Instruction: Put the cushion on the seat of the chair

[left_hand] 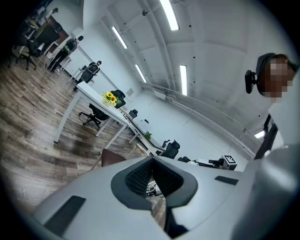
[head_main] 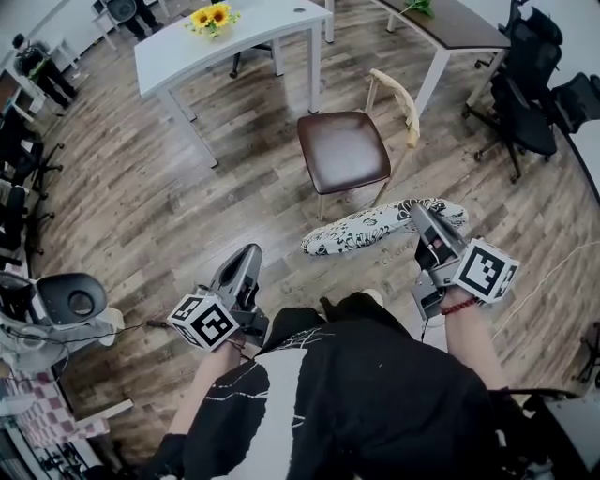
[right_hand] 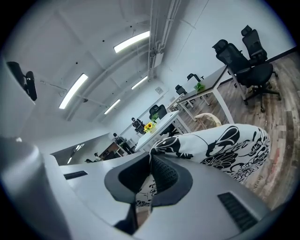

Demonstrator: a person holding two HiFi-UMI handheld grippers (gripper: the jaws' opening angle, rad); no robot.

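The chair (head_main: 344, 150) has a brown seat and a pale wooden backrest, and it stands on the wood floor ahead of me. The cushion (head_main: 380, 225), white with a black pattern, hangs just in front of the chair and lower than its seat. My right gripper (head_main: 415, 208) is shut on the cushion's right end. In the right gripper view, the cushion (right_hand: 225, 145) fills the space past the pinching jaws (right_hand: 151, 157). My left gripper (head_main: 251, 251) is to the left of the cushion, apart from it, shut and empty. In the left gripper view, its pads (left_hand: 151, 160) meet, with the chair seat (left_hand: 112, 157) beyond.
A white table (head_main: 253, 42) with sunflowers (head_main: 211, 17) stands behind the chair, and a dark-topped desk (head_main: 459, 23) is at the back right. Black office chairs (head_main: 530, 94) crowd the right side. A person (head_main: 37, 66) stands far left. A grey headrest (head_main: 70, 300) sits near my left.
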